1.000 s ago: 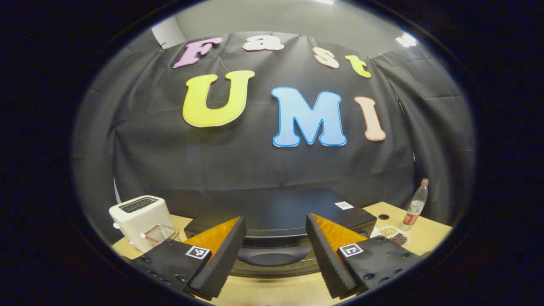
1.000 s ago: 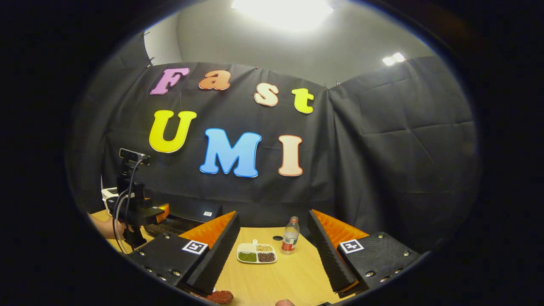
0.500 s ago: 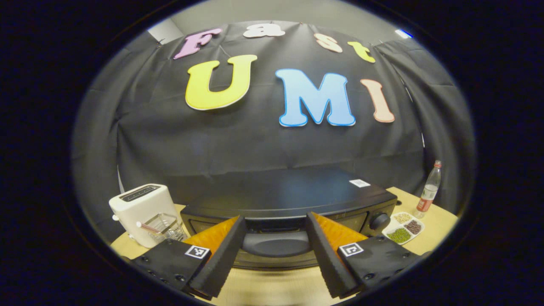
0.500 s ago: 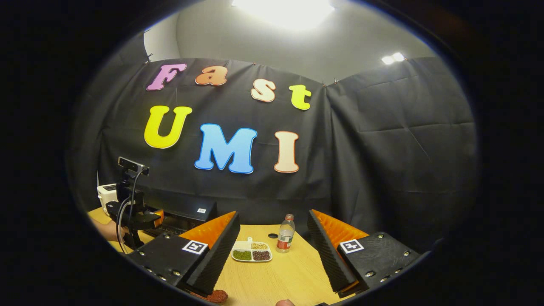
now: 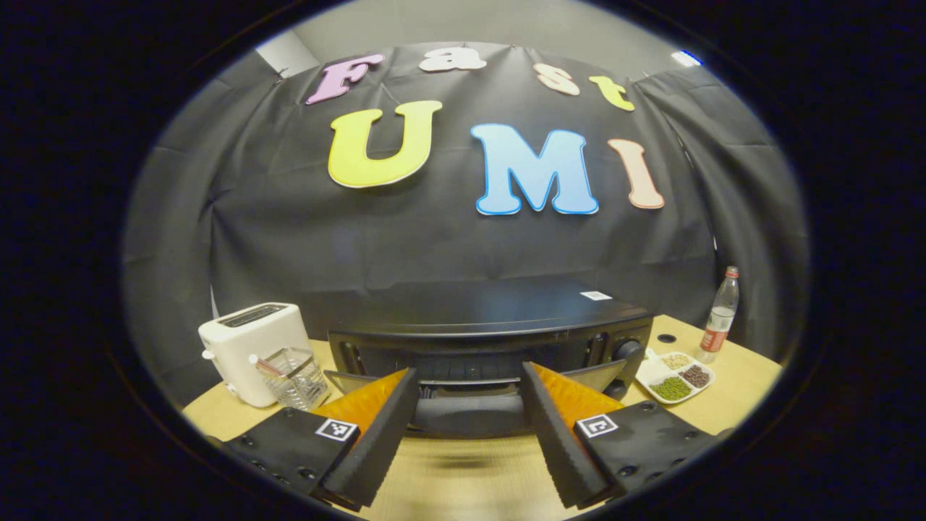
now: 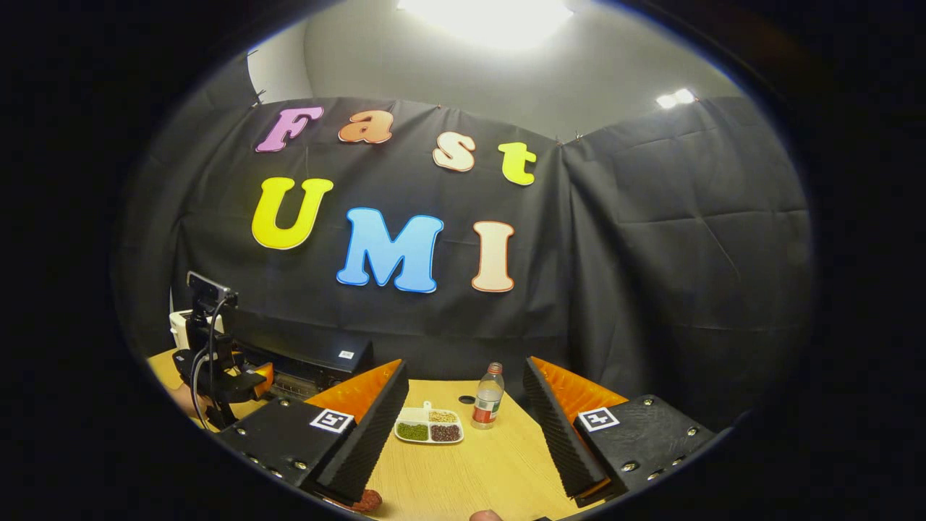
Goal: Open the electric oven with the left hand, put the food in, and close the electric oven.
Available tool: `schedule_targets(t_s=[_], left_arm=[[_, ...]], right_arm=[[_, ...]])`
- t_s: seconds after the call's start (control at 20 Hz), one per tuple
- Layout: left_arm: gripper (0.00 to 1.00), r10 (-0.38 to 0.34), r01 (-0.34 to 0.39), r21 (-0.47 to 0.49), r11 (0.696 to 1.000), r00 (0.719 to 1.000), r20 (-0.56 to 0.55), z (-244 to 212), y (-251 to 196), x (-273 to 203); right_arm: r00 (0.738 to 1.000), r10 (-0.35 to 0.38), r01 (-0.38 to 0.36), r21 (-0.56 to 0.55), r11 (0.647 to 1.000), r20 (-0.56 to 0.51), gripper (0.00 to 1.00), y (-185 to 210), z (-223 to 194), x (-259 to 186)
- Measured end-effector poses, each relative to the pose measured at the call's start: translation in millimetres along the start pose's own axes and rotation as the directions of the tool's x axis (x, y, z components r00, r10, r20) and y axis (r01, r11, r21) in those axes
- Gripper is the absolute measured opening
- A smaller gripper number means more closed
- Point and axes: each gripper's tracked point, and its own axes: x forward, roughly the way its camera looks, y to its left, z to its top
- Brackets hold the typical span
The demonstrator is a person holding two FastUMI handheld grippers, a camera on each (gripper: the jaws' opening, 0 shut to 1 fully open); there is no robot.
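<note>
Left gripper view. The left gripper (image 5: 466,420) is seen with jaws spread either side of the door handle (image 5: 469,414) of the electric oven (image 5: 492,340); no finger can be seen pressing on it, and whether the handle is hooked from above cannot be told. The door (image 5: 477,394) is judged part-open, tilted toward the camera, with a dark cavity and rack lines exposed behind it. The opening step is judged to be in hand; the next move would call for the door to be swung fully down. A toaster (image 5: 253,351) stands at 9 o'clock of the oven, a divided dish (image 5: 674,376) and a bottle (image 5: 720,318) at 3 o'clock, all on the table (image 5: 463,481). A white sticker on the oven top is too small to be read.

Right gripper view. The right gripper (image 6: 466,427) is held with jaws spread and nothing between them. A reddish item, judged to be the food (image 6: 367,499), lies on the table at 7 o'clock. The oven appears at 9 o'clock. The bottle's label is illegible.
</note>
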Motion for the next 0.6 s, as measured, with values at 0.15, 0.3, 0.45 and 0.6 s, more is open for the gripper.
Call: schedule_targets(t_s=[0.15,0.3,0.45,0.6], left_arm=[[0.98,-0.004,0.004,-0.009,1.000,1.000,-0.020,-12.4,-0.7,-14.7],[0.98,-0.003,0.002,-0.012,1.000,0.999,-0.048,-28.5,-1.4,-30.5],[0.99,-0.002,0.003,0.009,1.000,0.996,-0.090,-51.8,-7.0,-42.6],[0.91,0.000,0.001,0.003,1.000,0.990,-0.139,-75.0,-6.5,-52.9]], right_arm=[[1.000,0.029,-0.029,-0.012,1.000,0.006,0.97,6.7,1.1,-1.0],[0.999,0.053,-0.053,-0.023,0.998,0.005,0.97,10.2,-1.0,-3.7],[0.997,0.078,-0.078,-0.027,0.997,-0.007,0.97,12.9,-3.8,-7.9],[0.995,0.095,-0.095,-0.039,0.995,-0.016,0.97,13.0,-6.8,-10.8]])
